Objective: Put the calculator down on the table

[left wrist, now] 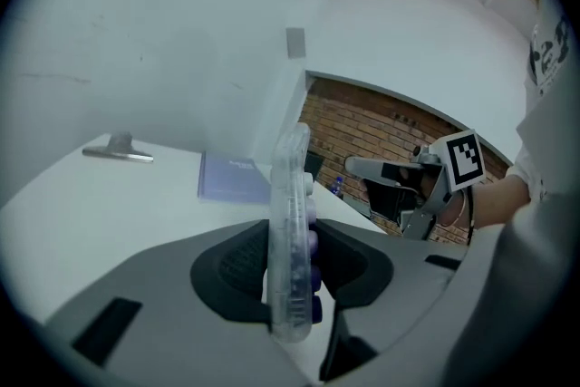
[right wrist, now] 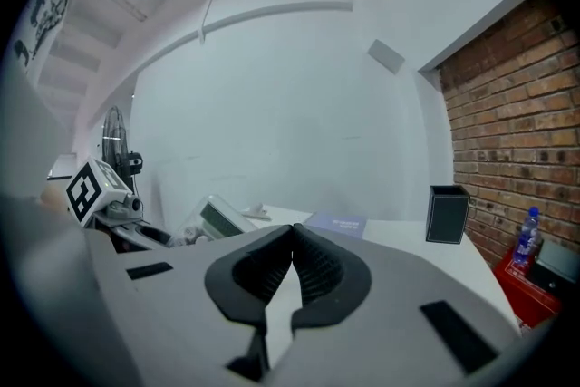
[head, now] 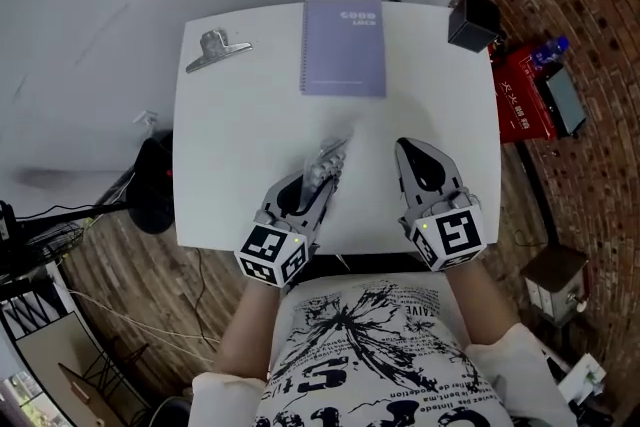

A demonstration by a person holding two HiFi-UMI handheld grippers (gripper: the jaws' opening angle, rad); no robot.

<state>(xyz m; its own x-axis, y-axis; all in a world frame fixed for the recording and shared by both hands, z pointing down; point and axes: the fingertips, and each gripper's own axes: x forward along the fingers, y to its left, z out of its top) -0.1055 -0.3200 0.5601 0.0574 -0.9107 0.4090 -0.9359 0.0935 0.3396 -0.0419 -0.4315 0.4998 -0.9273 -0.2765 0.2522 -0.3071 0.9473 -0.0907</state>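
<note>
A clear calculator (head: 328, 160) with purple keys is clamped between the jaws of my left gripper (head: 318, 177), low over the near middle of the white table (head: 240, 135). In the left gripper view the calculator (left wrist: 292, 177) stands edge-on, pressed between the two dark pads of my left gripper (left wrist: 292, 238). My right gripper (head: 408, 151) hovers just to the right with nothing in it. Its pads meet at the tips in the right gripper view (right wrist: 292, 236), where the calculator (right wrist: 216, 217) shows tilted at the left.
A purple notebook (head: 344, 47) lies at the table's far middle, a metal binder clip (head: 215, 50) at the far left, a black pen holder (head: 472, 21) at the far right corner. A red box (head: 525, 95) and a blue bottle (head: 550, 48) sit beyond the right edge.
</note>
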